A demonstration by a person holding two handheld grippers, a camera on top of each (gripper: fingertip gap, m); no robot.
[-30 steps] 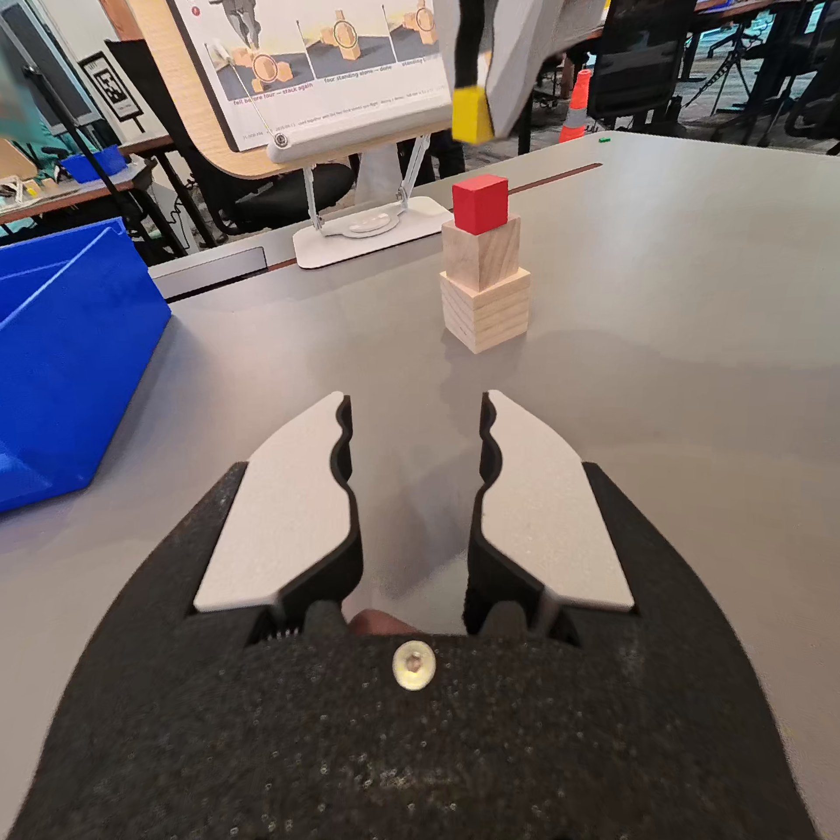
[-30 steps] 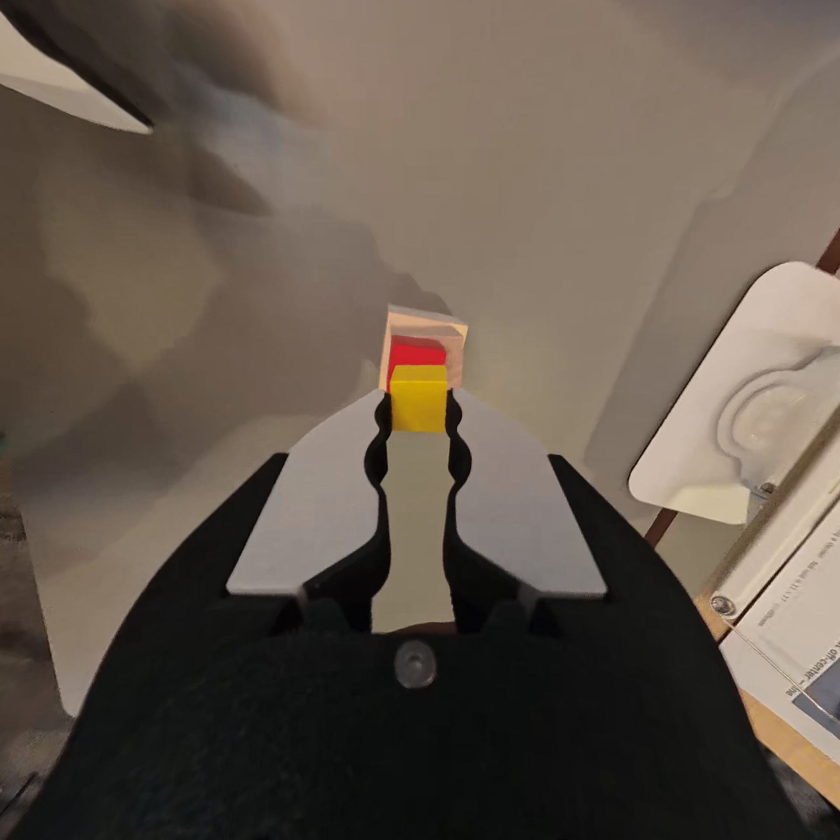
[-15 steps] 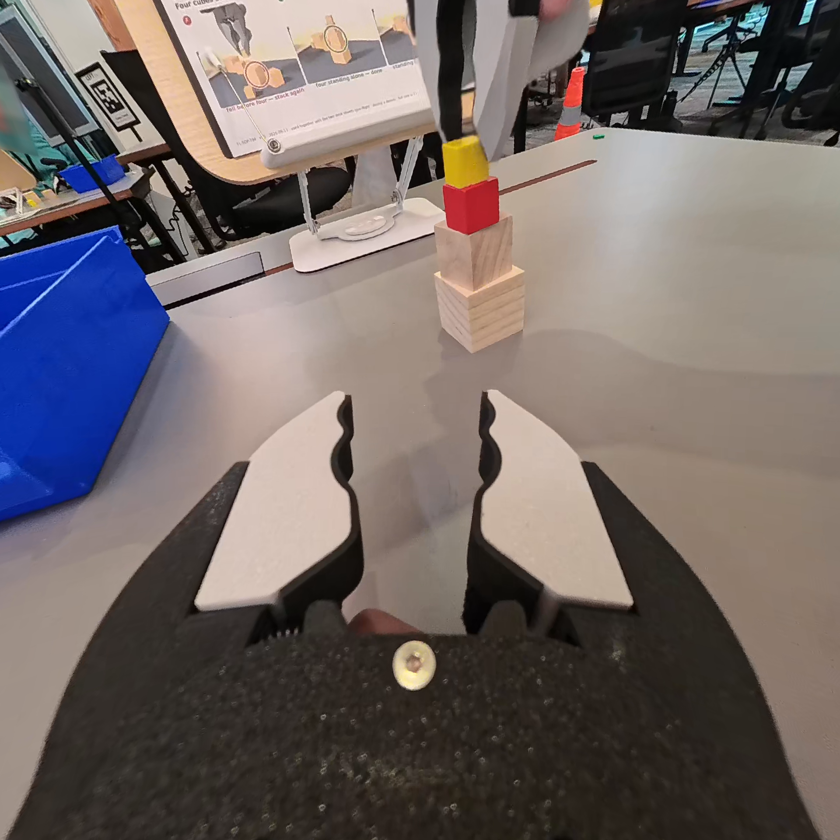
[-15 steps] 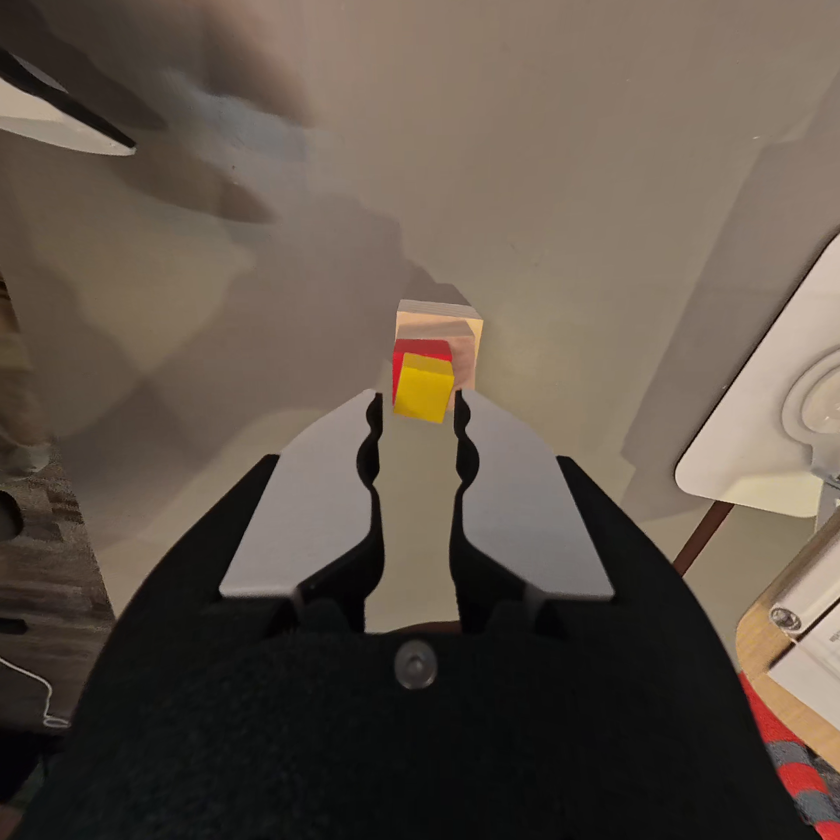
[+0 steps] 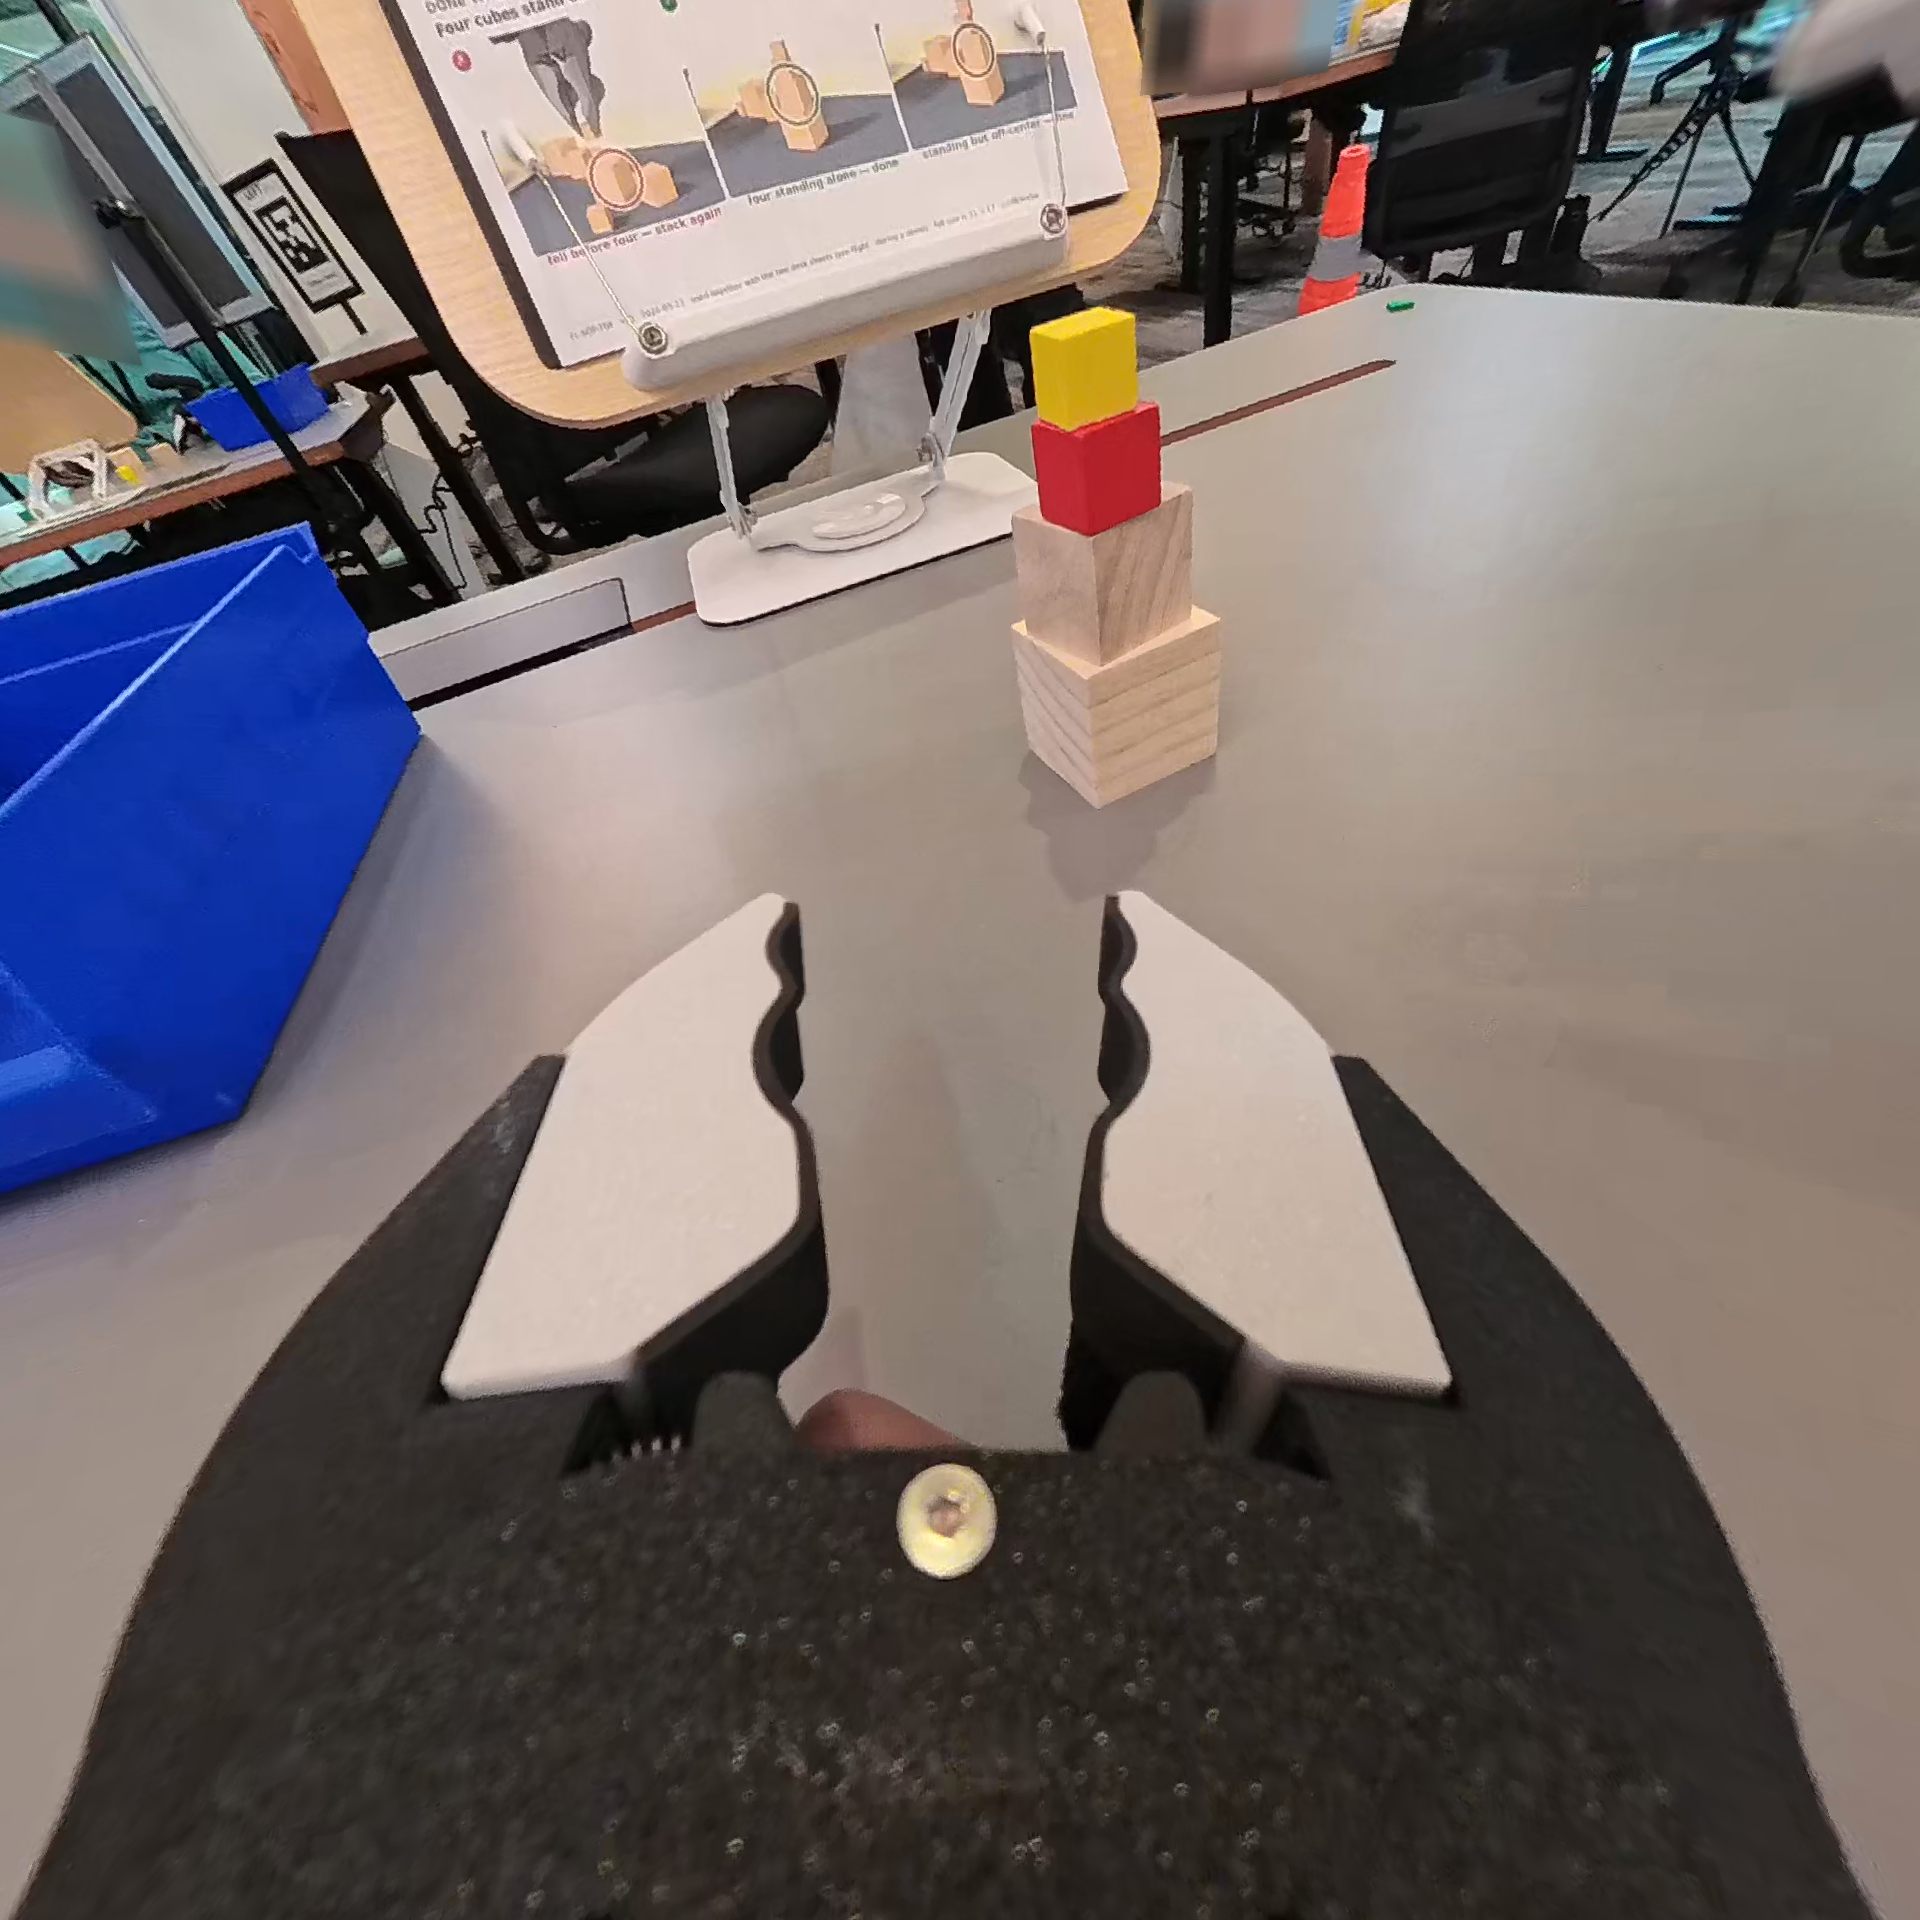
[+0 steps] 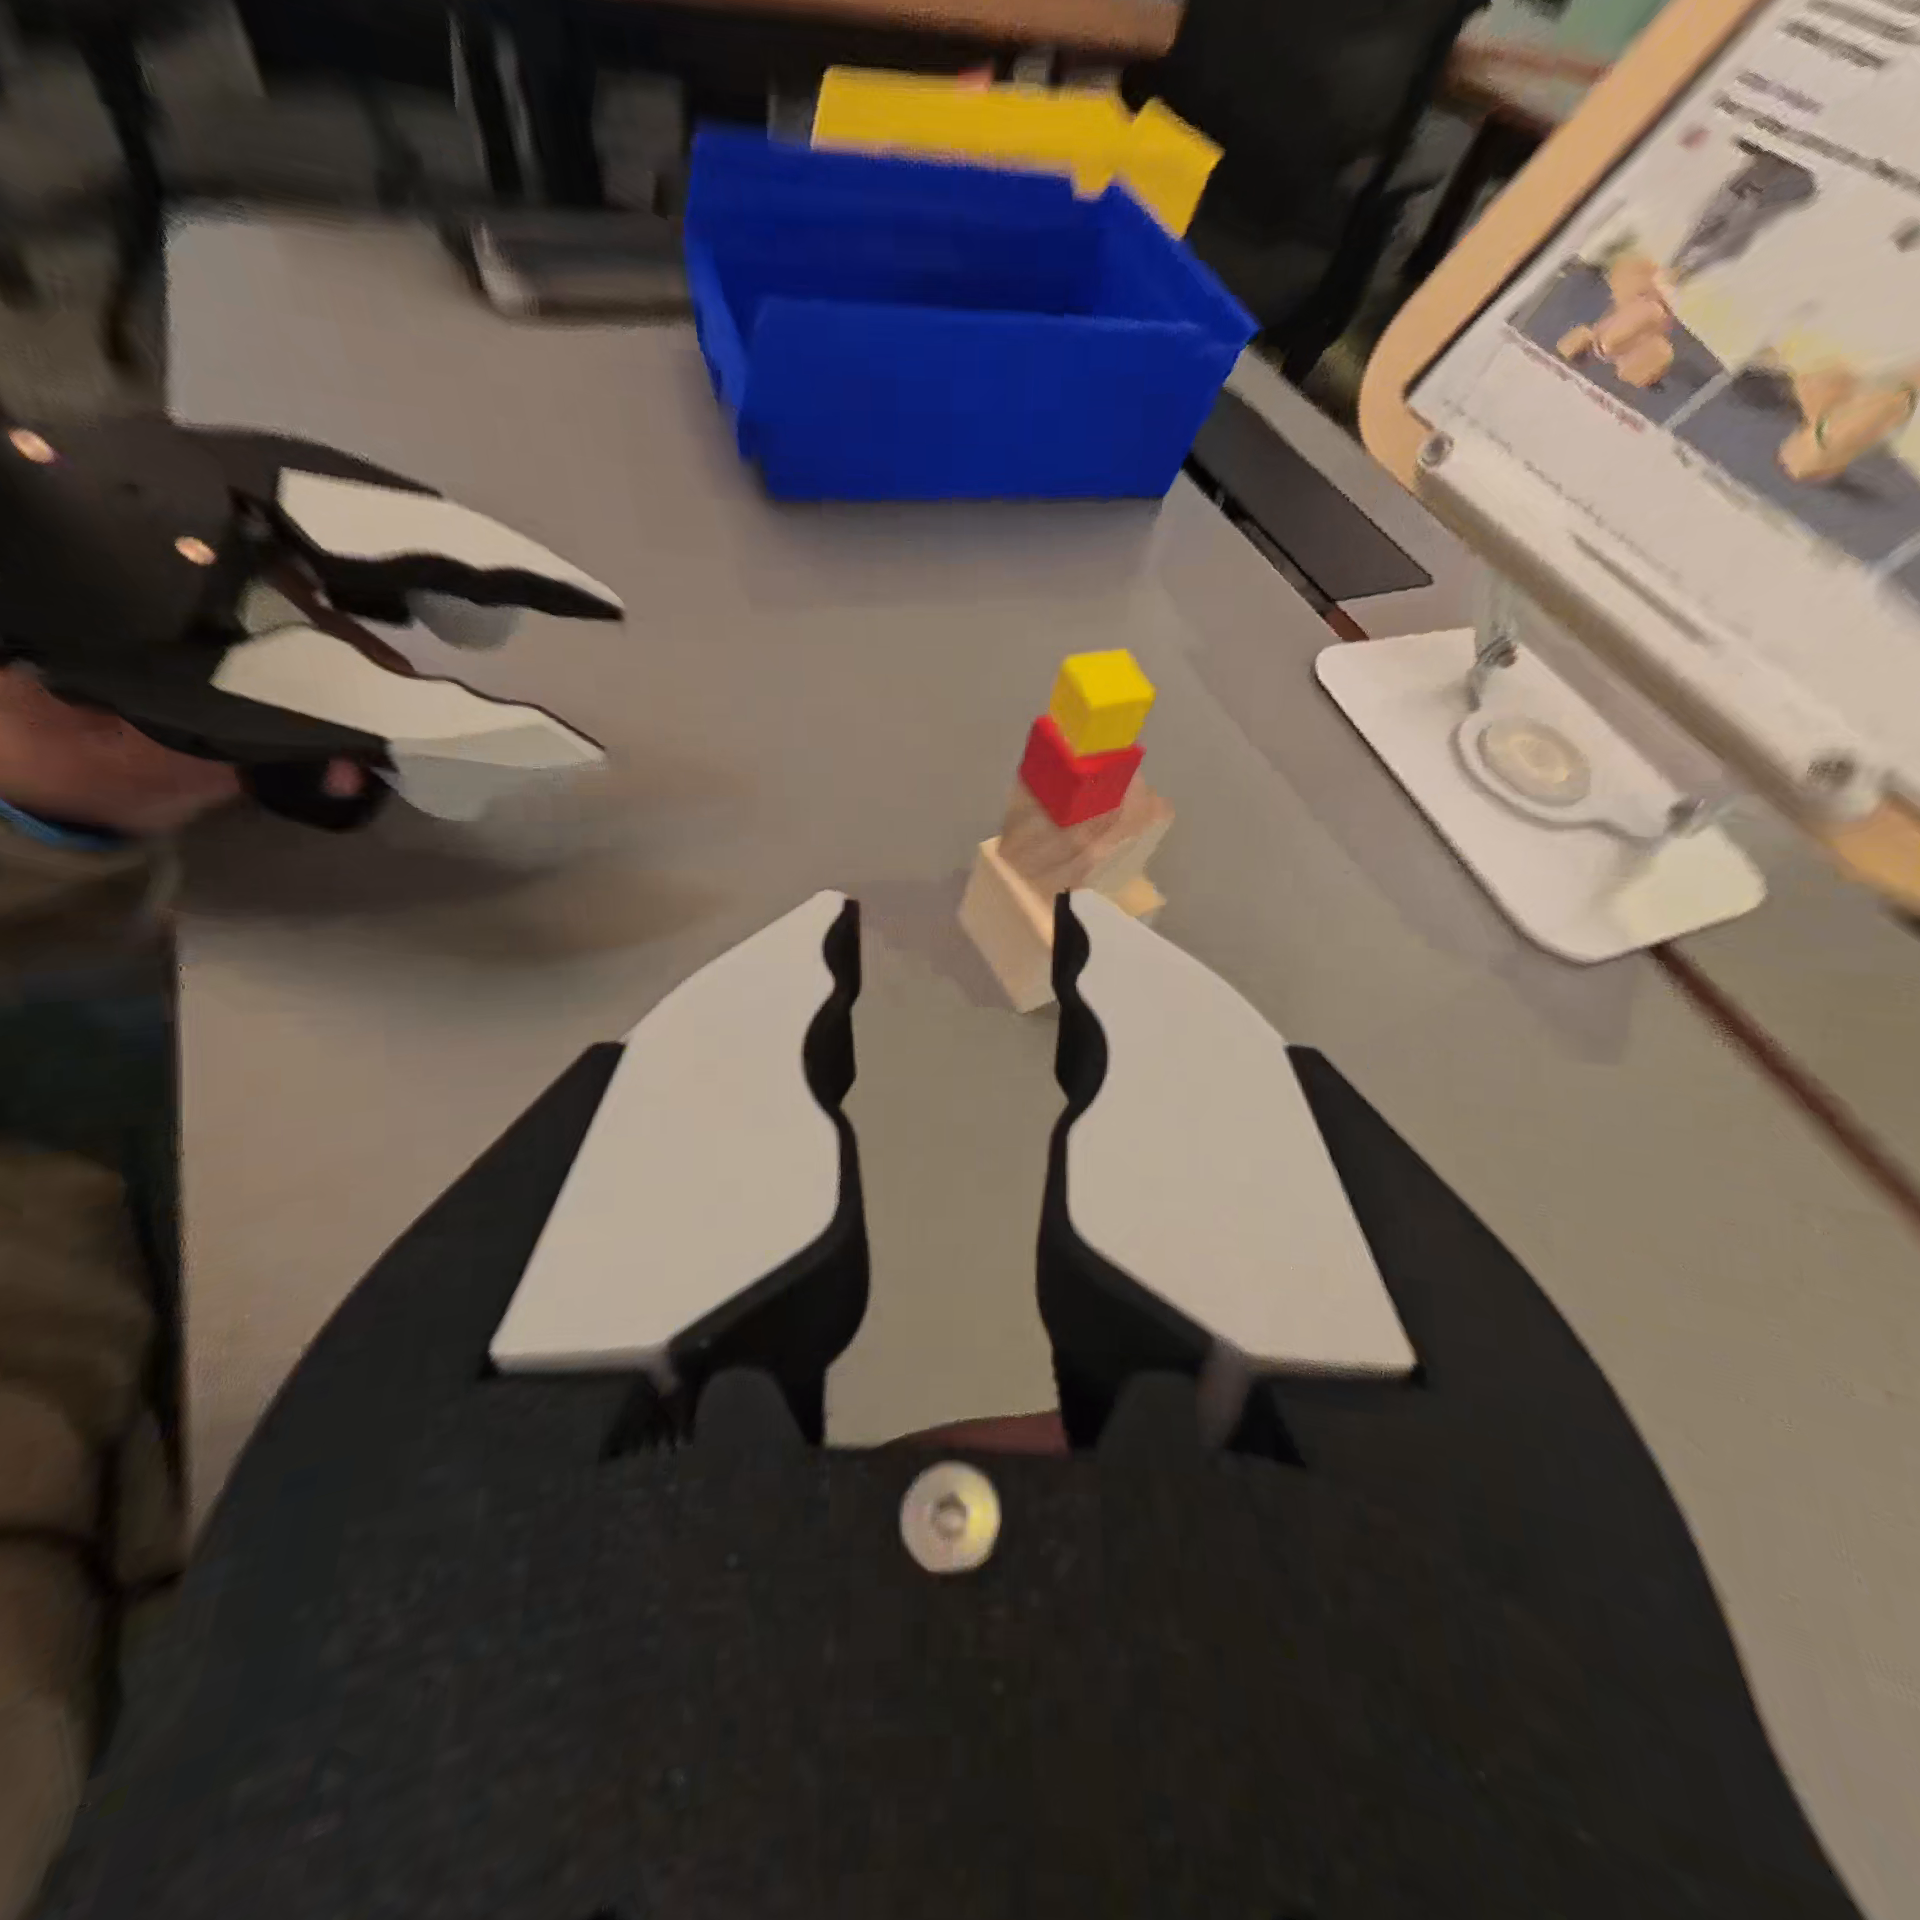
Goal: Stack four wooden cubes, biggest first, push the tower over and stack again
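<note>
A four-cube tower stands on the grey table [image 5: 1558, 727]. The largest plain wooden cube [image 5: 1120, 712] is at the bottom, a smaller wooden cube [image 5: 1107, 587] on it, then a red cube [image 5: 1097, 465], and a small yellow cube [image 5: 1084, 366] on top. The right wrist view shows the same tower, with the yellow cube [image 6: 1101, 698] above the red cube [image 6: 1075, 774]. My left gripper [image 5: 951, 914] is open and empty, low over the table, in front of the tower. My right gripper [image 6: 954, 914] is open and empty, pulled back from the tower, whose base sits just beyond its fingertips.
A blue bin [image 5: 156, 862] stands at the left, also in the right wrist view [image 6: 966, 343]. An instruction board on a white stand [image 5: 862, 540] is behind the tower. The left gripper [image 6: 416, 665] shows at the left of the right wrist view.
My right gripper set the yellow cube on the red cube, opened, and drew back and away from the tower. My left gripper stayed in place, open.
</note>
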